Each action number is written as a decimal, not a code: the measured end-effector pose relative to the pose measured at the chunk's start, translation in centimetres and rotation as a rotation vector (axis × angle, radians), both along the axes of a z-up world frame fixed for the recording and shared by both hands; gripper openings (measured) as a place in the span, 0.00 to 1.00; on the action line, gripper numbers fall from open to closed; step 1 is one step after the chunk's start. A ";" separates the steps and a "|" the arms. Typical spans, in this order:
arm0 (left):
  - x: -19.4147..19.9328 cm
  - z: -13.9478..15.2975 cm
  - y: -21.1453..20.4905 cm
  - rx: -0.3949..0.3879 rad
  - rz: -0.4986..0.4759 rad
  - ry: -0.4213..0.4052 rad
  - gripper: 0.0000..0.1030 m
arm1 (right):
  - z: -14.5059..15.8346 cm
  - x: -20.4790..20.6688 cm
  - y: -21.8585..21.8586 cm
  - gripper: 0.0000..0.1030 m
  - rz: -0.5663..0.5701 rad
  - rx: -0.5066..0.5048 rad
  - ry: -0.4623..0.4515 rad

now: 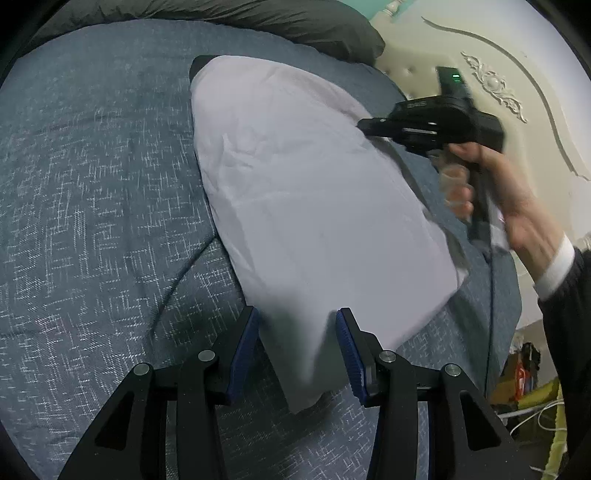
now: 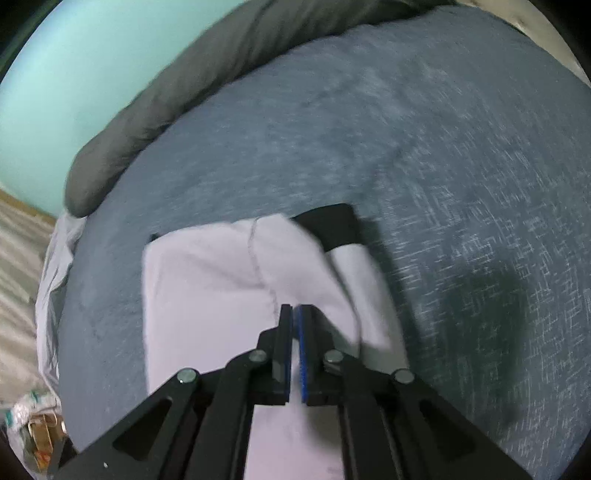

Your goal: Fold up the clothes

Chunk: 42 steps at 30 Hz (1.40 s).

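Observation:
A white folded garment (image 1: pixel 295 203) lies flat on the blue-grey quilt (image 1: pixel 92 184), with a black trim (image 1: pixel 195 66) at its far end. My left gripper (image 1: pixel 299 325) is open, its blue-padded fingers standing on either side of the garment's near corner without squeezing it. A person's hand (image 1: pixel 517 206) holds my right gripper (image 1: pixel 364 125), which is shut and hovers over the garment's right edge. In the right wrist view that right gripper (image 2: pixel 295 310) has its pads together above the white garment (image 2: pixel 207 277), near a seam and the black trim (image 2: pixel 328 225). I see no cloth pinched.
A dark grey pillow or duvet (image 1: pixel 258 22) runs along the quilt's far side. A cream carved headboard (image 1: pixel 517 55) stands at right. Clutter and cables (image 1: pixel 524 369) lie on the floor beyond the bed edge. A teal wall (image 2: pixel 74 74) is behind.

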<state>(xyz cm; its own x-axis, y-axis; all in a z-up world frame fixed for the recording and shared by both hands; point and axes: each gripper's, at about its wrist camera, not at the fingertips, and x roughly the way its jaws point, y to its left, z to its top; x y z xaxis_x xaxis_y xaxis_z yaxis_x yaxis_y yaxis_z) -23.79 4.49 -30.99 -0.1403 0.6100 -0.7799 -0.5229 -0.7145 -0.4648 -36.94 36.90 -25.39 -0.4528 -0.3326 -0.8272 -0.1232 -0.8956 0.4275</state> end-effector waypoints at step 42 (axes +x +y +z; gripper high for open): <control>1.2 1.8 -3.1 0.034 0.061 -0.028 0.46 | 2.0 15.0 3.1 0.01 0.190 -0.009 -0.024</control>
